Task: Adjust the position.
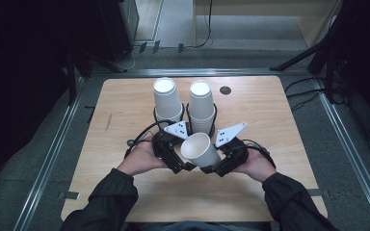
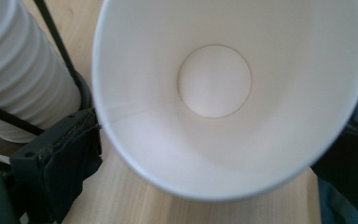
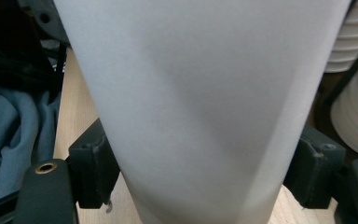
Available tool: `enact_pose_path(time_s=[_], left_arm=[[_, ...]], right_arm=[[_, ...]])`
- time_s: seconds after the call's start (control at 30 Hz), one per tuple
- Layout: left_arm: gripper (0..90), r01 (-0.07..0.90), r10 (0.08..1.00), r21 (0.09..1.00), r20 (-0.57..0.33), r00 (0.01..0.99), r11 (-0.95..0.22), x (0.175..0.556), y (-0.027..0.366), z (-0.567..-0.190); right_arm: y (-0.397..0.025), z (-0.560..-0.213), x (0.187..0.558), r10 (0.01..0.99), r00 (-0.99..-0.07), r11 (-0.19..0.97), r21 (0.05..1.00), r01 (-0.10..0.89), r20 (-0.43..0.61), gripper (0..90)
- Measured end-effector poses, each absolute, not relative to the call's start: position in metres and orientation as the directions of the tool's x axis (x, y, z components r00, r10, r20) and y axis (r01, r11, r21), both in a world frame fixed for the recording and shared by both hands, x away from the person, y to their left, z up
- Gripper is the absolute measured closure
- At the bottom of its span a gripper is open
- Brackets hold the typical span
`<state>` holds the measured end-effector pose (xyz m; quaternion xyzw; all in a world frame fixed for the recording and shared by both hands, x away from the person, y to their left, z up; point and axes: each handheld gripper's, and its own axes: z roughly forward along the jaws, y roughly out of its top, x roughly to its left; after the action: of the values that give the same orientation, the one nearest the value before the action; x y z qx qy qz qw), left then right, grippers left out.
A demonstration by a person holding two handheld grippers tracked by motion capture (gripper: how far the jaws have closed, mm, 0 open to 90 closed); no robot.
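A single white paper cup (image 1: 201,149) hangs tilted above the table's middle, its mouth turned up and to the left. My right gripper (image 1: 213,168) is shut on it: in the right gripper view both pads (image 3: 93,170) press the cup's wall (image 3: 200,107) from either side. My left gripper (image 1: 186,163) faces the cup's mouth. The left gripper view looks straight into the cup (image 2: 214,84), and one pad (image 2: 72,156) touches the rim's outside. The cup hides the other jaw.
Two stacks of upturned white cups stand behind the grippers, the left stack (image 1: 166,101) and the right stack (image 1: 201,103), each in a black wire holder (image 1: 188,115). A dark round hole (image 1: 225,90) marks the wooden table (image 1: 120,120). Floor rails run along the table's sides.
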<state>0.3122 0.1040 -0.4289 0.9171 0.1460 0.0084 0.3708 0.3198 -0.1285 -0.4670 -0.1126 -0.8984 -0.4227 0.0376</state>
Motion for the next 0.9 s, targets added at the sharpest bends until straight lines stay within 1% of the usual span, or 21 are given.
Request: enact_pose_path(time_s=[0.1,0.27,0.37,0.43,0.67,0.8,0.9], left_arm=[[0.0,0.275,0.285,0.700,-0.106,0.953,-0.660,0.315,0.110,-0.431],[0.0,0.297,0.291,0.702,-0.133,0.947,-0.647,0.315,0.115,-0.435],[0.0,0.316,0.298,0.717,-0.157,0.942,-0.622,0.315,0.117,-0.436],[0.0,0.333,0.296,0.730,-0.186,0.937,-0.597,0.316,0.119,-0.436],[0.0,0.353,0.307,0.762,-0.211,0.928,-0.543,0.315,0.125,-0.438],[0.0,0.391,0.319,0.771,-0.255,0.913,-0.503,0.318,0.125,-0.441],[0.0,0.401,0.318,0.784,-0.272,0.908,-0.474,0.320,0.122,-0.440]], right_arm=[[-0.134,-0.465,0.322,0.189,-0.969,0.605,0.758,0.244,0.161,22.9],[-0.143,-0.462,0.324,0.217,-0.963,0.587,0.767,0.260,0.160,22.8],[-0.149,-0.461,0.323,0.238,-0.957,0.541,0.796,0.271,0.164,22.8],[-0.150,-0.461,0.323,0.243,-0.956,0.539,0.797,0.273,0.162,22.7],[-0.152,-0.461,0.321,0.253,-0.954,0.539,0.795,0.277,0.161,22.7],[-0.151,-0.461,0.321,0.264,-0.953,0.532,0.801,0.274,0.151,22.6],[-0.149,-0.462,0.322,0.259,-0.952,0.532,0.800,0.279,0.161,22.6]])
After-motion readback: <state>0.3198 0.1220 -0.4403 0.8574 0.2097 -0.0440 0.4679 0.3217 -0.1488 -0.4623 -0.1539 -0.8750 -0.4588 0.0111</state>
